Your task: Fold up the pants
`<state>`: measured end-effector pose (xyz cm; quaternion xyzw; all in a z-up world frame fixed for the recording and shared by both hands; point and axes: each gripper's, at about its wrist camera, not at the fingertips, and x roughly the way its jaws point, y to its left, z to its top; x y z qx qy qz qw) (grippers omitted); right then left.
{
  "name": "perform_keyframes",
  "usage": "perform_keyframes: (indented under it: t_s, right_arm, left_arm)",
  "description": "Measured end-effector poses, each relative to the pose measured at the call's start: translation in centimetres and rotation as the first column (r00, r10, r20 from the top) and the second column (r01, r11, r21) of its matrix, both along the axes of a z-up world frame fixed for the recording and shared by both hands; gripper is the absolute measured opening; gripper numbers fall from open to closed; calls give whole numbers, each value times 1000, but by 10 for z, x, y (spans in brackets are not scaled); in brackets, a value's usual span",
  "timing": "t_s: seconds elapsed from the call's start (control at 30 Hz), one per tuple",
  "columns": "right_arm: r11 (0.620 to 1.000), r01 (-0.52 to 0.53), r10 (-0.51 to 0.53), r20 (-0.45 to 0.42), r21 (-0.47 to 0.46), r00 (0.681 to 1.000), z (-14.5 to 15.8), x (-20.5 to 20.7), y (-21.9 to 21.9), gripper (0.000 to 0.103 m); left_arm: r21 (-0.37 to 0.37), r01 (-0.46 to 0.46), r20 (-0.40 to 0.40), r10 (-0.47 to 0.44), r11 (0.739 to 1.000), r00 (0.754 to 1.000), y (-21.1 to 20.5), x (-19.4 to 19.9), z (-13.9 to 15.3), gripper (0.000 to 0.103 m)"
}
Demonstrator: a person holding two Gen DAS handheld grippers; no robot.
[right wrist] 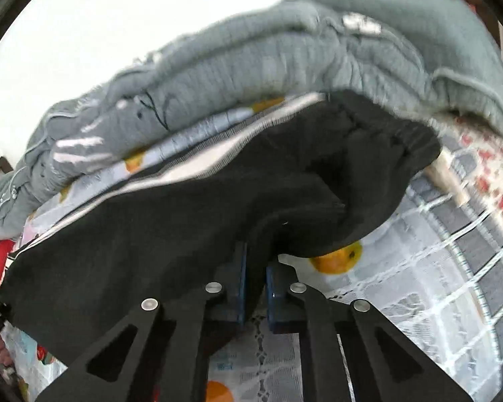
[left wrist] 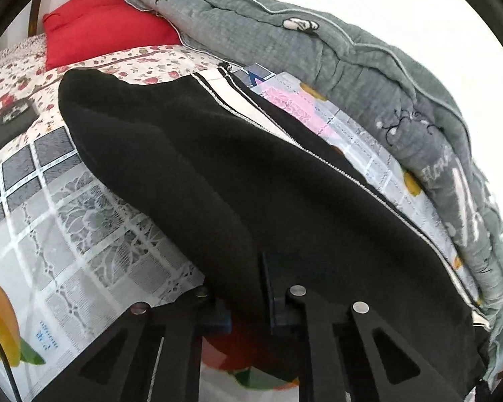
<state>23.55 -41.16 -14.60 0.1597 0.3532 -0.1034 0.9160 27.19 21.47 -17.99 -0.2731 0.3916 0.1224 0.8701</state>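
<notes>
Pants (left wrist: 218,167): black, white side stripe, spread on the bed (left wrist: 84,221) beside a grey quilt (left wrist: 318,50).
Left claw (left wrist: 248,288): pinched on the pants' near edge.
Right claw (right wrist: 255,284): clamped on a fold of the pants.

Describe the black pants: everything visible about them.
The black pants look like soft, matte fleece, with a white side stripe edged in pale stitching. They lie lengthwise on the patterned bed cover, beside the grey quilt. The left gripper and right gripper each have jaws shut on a bunched near edge.
</notes>
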Motion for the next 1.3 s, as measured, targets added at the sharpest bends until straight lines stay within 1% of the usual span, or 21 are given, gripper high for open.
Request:
perform_keyframes:
  t_s: [0.07, 0.1, 0.23, 0.33, 0.4, 0.53, 0.67, 0.8, 0.93, 1.03, 1.1, 1.13, 1.17, 1.2, 1.23, 1.27, 1.3]
  right_arm:
    - [999, -2, 3, 29, -33, 1000, 8, -10, 5, 7]
    - [999, -4, 5, 33, -36, 999, 10, -14, 5, 7]
    - [1000, -8, 9, 65, -9, 998, 17, -38, 2, 6]
    - [1000, -5, 6, 98, -9, 995, 23, -60, 0, 5]
    - [1000, -6, 8, 88, -20, 996, 25, -73, 1, 5]
    - [1000, -13, 14, 99, -18, 995, 26, -96, 1, 5]
    - [1000, -16, 16, 125, 2, 992, 29, -128, -2, 5]
    - [1000, -18, 17, 135, 6, 991, 28, -158, -4, 5]
    - [999, -16, 11, 145, 29, 989, 26, -190, -11, 5]
    - [999, -17, 11, 151, 41, 988, 26, -219, -16, 5]
    - [999, -18, 11, 149, 51, 989, 25, -232, -19, 5]
    - [998, -23, 15, 140, 55, 990, 24, -236, -20, 6]
    - [998, -31, 24, 128, 52, 991, 22, -239, -20, 7]
    - [998, -35, 29, 125, 48, 992, 20, -242, -22, 9]
    - [998, -37, 31, 126, 43, 992, 18, -245, -24, 9]
    - [999, -27, 23, 128, 32, 991, 17, -247, -27, 12]
    - [1000, -13, 10, 131, 22, 991, 18, -250, -30, 16]
  left_arm:
    - [-2, 6, 8, -5, 1000, 1000, 0, -9, 2, 13]
    - [2, 7, 9, -7, 1000, 1000, -1, -14, 2, 13]
    - [5, 21, 15, -21, 1000, 1000, -4, -32, 5, 13]
    - [8, 34, 26, -35, 999, 999, -6, -47, 8, 12]
    - [15, 37, 29, -38, 999, 999, -8, -55, 10, 12]
    - [12, 40, 37, -40, 999, 998, -7, -77, 12, 12]
    - [6, 44, 44, -44, 999, 998, -4, -101, 11, 12]
    - [14, 46, 50, -47, 999, 998, -6, -129, 11, 12]
    - [9, 44, 55, -45, 999, 997, -7, -159, 13, 12]
    - [4, 44, 49, -44, 999, 998, -9, -179, 13, 12]
    - [11, 38, 39, -39, 999, 998, -11, -185, 12, 13]
    - [19, 31, 29, -32, 999, 999, -12, -187, 10, 14]
    - [29, 24, 22, -25, 999, 999, -14, -188, 8, 19]
    - [44, 17, 17, -17, 999, 1000, -15, -189, 7, 20]
    - [57, 8, 14, -9, 998, 1000, -16, -192, 7, 25]
    - [69, -1, 5, 1, 998, 1000, -17, -194, 7, 31]
    - [84, -12, -1, 13, 996, 1000, -18, -196, 8, 34]
